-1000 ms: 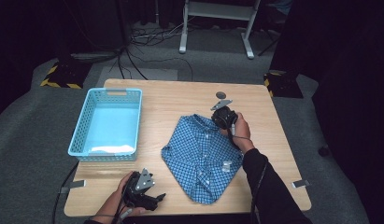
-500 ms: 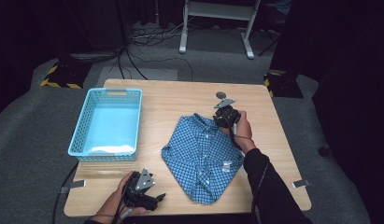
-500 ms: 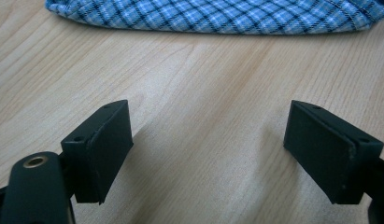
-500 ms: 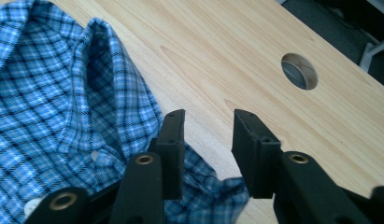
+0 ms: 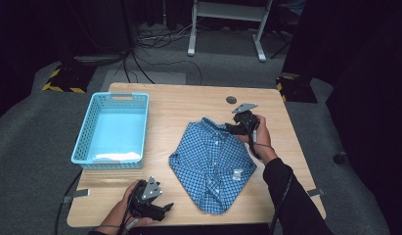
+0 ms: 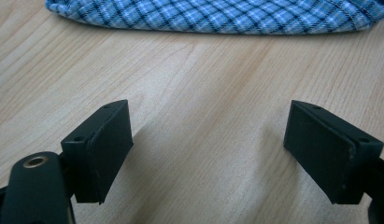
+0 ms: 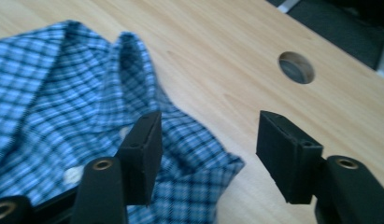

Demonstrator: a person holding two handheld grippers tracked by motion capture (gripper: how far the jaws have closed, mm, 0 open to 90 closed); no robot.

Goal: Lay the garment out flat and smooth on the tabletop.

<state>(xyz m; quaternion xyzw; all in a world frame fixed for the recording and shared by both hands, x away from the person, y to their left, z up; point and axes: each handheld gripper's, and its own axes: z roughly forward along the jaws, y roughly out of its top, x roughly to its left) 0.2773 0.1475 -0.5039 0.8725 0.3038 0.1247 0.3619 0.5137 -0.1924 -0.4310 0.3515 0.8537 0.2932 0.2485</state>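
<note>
On the wooden table (image 5: 198,105), a folded blue checked shirt (image 5: 213,161) lay right of centre. At the shirt's two o'clock corner, the right gripper (image 5: 234,128) hovered over the collar (image 7: 133,70), its jaws just opened and apart, clear of the cloth. At the shirt's seven o'clock, the left gripper (image 5: 164,208) rested low, jaws wide apart, shirt hem (image 6: 217,21) just ahead.

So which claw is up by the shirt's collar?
The right claw, at the collar of the blue checked shirt. The left claw sits over bare table near the front edge.
</note>
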